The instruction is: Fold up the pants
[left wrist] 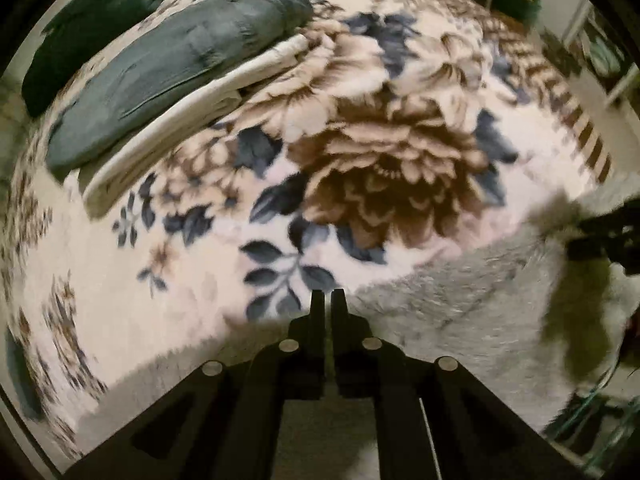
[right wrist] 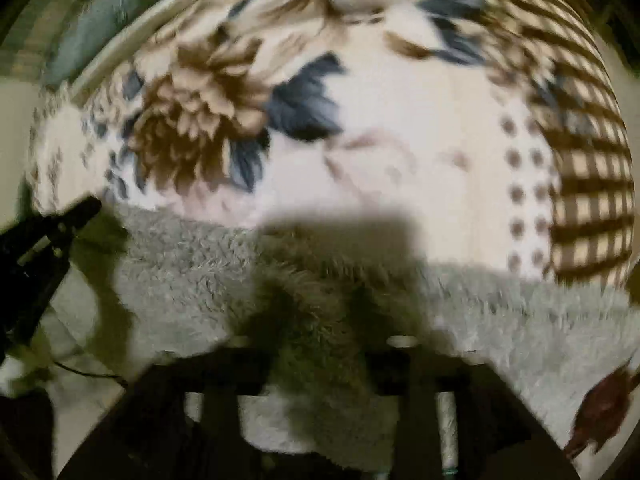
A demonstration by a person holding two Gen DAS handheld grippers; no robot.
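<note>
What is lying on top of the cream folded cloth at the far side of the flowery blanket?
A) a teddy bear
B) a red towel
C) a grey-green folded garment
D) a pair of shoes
C: in the left wrist view a grey-green folded garment lies on the cream folded cloth, both resting on the flowery blanket.

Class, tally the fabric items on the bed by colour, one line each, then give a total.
Dark green folded garment: 1
Grey-green folded garment: 1
Cream folded garment: 1
Grey fluffy fleece pants: 1
Floral plush blanket: 1
Total: 5
</note>
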